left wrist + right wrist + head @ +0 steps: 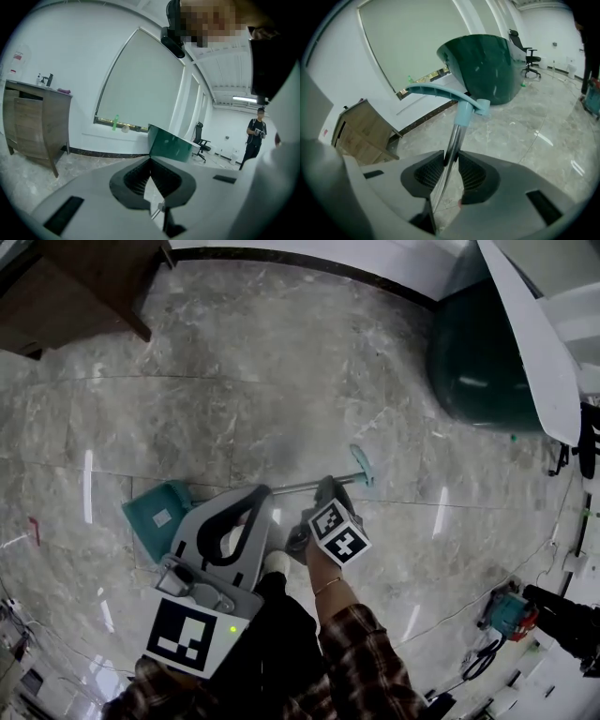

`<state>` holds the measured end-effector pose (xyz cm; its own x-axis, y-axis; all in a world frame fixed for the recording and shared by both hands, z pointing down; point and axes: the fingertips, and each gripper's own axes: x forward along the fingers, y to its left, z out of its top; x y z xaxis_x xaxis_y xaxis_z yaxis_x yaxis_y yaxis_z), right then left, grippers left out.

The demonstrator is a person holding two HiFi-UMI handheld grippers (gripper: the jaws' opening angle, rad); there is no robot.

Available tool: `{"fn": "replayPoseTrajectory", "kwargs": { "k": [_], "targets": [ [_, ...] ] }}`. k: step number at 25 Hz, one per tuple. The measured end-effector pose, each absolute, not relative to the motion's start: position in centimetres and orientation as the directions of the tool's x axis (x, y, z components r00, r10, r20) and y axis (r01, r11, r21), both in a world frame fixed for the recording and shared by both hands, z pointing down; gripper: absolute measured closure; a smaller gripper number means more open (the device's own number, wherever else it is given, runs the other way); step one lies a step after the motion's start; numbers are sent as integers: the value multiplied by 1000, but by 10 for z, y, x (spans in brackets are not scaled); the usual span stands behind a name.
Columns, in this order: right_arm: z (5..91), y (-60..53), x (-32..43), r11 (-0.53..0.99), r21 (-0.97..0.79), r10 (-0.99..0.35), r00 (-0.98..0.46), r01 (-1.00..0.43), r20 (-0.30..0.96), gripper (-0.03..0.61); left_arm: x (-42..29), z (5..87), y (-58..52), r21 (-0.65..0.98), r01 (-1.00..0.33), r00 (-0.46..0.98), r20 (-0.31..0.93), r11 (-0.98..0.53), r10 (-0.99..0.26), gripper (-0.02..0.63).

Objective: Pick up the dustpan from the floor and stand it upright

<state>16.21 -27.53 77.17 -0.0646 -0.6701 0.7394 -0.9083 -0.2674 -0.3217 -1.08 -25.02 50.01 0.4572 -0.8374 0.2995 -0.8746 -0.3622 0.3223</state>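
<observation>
**Teal dustpan (157,517) clamped by its steel pole (453,136)**

Ribbed dark pads of the right gripper (451,158) pinch the thin, shiny pole below its curved plastic handle (440,92). The flat scoop sits low at the person's left, over the floor. The left gripper (150,161) is closed tip to tip, with nothing in it. Glossy grey veined marble floor (281,381), a wooden cabinet (66,287) and a dark green rounded counter (473,362) surround them.

I can read no word, number or brand anywhere. The teal dustpan (148,521) carries a small pale sticker (162,517), too small to read. A notice (17,56) on the far left wall is blurred. The cubes (195,634) on the left hand-held gripper (262,494) and right hand-held gripper (329,491) show only black-and-white squares.
</observation>
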Motion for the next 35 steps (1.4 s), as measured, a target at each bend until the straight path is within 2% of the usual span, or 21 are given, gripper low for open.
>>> {"fn": "replayPoseTrajectory", "kwargs": {
  "k": [13,35],
  "targets": [
    [689,-226,85,-34,-353,-674,-239,-935,699,477,-41,432,-161,311,-925,297,241,-217,-924,603],
    [613,-131,-49,265,-273,-611,-380,-925,694,489,-165,351,-44,296,-955,80,235,-7,-969,603]
  ]
}}
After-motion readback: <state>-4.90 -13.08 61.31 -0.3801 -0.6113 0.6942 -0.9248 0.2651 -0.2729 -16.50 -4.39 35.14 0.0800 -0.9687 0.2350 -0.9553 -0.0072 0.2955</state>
